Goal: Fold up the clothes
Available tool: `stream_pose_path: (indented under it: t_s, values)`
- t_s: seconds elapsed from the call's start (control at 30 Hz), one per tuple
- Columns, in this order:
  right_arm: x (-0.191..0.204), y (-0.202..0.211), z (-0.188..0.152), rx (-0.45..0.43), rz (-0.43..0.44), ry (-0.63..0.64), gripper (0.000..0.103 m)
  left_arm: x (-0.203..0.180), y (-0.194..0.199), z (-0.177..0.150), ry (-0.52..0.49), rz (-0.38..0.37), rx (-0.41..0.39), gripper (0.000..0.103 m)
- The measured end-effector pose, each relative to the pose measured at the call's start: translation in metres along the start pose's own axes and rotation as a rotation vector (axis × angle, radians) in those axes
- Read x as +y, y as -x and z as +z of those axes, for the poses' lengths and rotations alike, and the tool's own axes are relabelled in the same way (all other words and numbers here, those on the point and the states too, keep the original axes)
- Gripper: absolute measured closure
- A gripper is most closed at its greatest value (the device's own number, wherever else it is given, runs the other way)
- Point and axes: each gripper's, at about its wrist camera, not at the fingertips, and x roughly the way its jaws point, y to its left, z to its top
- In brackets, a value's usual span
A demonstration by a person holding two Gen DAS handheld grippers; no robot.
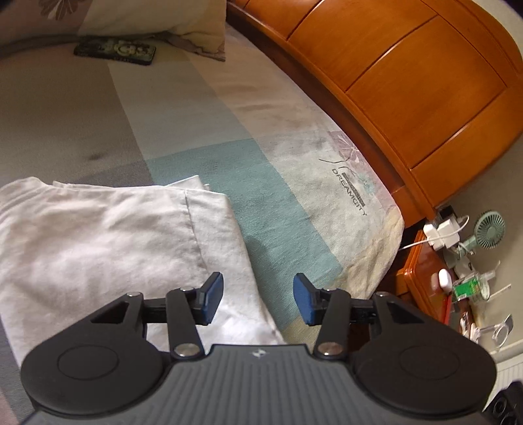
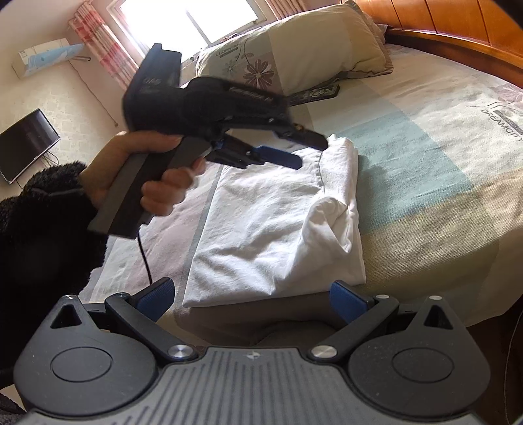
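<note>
Bright daylight pours through the window with its pink checked curtains, washing over a bed in pastel striped sheets, a floral pillow by the curved orange wooden headboard, a dark television standing against the pale wall.

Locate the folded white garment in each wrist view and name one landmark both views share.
Left wrist view: the folded white garment fills the lower left, partly under the left gripper, whose pads stand apart with nothing between them.
Right wrist view: it lies at centre, beyond the right gripper.
Shared landmark: the DREAMCITY print on the bedsheet.
</note>
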Motion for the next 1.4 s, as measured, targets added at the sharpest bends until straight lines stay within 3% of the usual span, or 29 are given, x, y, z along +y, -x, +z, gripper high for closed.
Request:
stream_pose_path:
  t_s: [0.1, 0.2, 0.37, 0.5, 0.53, 0.6, 0.7, 0.87, 0.9, 0.93, 1.03, 1.1, 1.17, 1.2, 1.23, 1.3, 1.33, 1.4]
  values:
    - [0.000, -0.001, 0.006, -0.025, 0.033, 0.019, 0.000, 0.013, 0.026, -0.027, -0.100, 0.087, -0.036, 0.051]
    - [0.002, -0.012, 0.023, -0.042, 0.076, 0.060, 0.000, 0.034, 0.044, -0.052, -0.116, 0.138, -0.065, 0.049]
    - [0.006, -0.071, 0.045, 0.014, 0.078, 0.156, 0.000, 0.073, 0.047, -0.075, 0.013, 0.087, -0.099, 0.048]
    - [-0.018, -0.102, 0.035, 0.095, -0.051, 0.117, 0.000, 0.088, 0.036, -0.079, 0.085, 0.066, -0.108, 0.048]
    - [-0.027, -0.106, 0.029, 0.122, -0.091, 0.097, 0.000, 0.090, 0.036, -0.079, 0.085, 0.061, -0.114, 0.048]
    - [-0.033, -0.095, 0.016, 0.084, -0.063, 0.102, 0.000, 0.089, 0.038, -0.073, 0.041, 0.076, -0.137, 0.048]
    - [-0.025, -0.089, 0.013, 0.094, -0.093, 0.124, 0.000, 0.091, 0.040, -0.058, -0.021, 0.099, -0.192, 0.048]
    - [-0.020, -0.099, 0.015, 0.127, -0.133, 0.134, 0.000, 0.122, 0.017, -0.030, 0.026, 0.090, -0.223, 0.043]
    - [-0.020, -0.098, 0.014, 0.128, -0.131, 0.136, 0.000, 0.130, 0.011, -0.026, 0.041, 0.112, -0.225, 0.044]
    - [-0.021, -0.098, 0.014, 0.129, -0.128, 0.138, 0.000, 0.139, 0.009, -0.023, 0.057, 0.119, -0.233, 0.052]
    - [-0.022, -0.095, 0.015, 0.134, -0.127, 0.136, 0.000, 0.151, 0.016, -0.014, 0.085, 0.147, -0.276, 0.057]
    - [-0.019, -0.094, 0.018, 0.133, -0.139, 0.132, 0.000, 0.147, 0.024, -0.012, 0.041, 0.134, -0.308, 0.055]
    - [-0.015, -0.094, 0.023, 0.119, -0.151, 0.131, 0.000, 0.143, 0.024, -0.015, -0.025, 0.108, -0.304, 0.041]
    - [-0.013, -0.094, 0.028, 0.107, -0.156, 0.138, 0.000, 0.141, 0.024, -0.017, -0.059, 0.095, -0.299, 0.040]
    - [-0.011, -0.095, 0.033, 0.094, -0.160, 0.145, 0.000, 0.143, 0.019, -0.018, -0.075, 0.137, -0.282, 0.040]
    - [-0.008, -0.099, 0.045, 0.071, -0.180, 0.162, 0.000, 0.147, 0.012, -0.020, -0.085, 0.244, -0.258, 0.054]
    - [-0.008, -0.101, 0.052, 0.063, -0.187, 0.171, 0.000, 0.147, 0.016, -0.021, -0.087, 0.257, -0.278, 0.057]
    - [-0.010, -0.107, 0.068, 0.051, -0.198, 0.193, 0.000, 0.140, 0.030, -0.023, -0.099, 0.209, -0.317, 0.055]
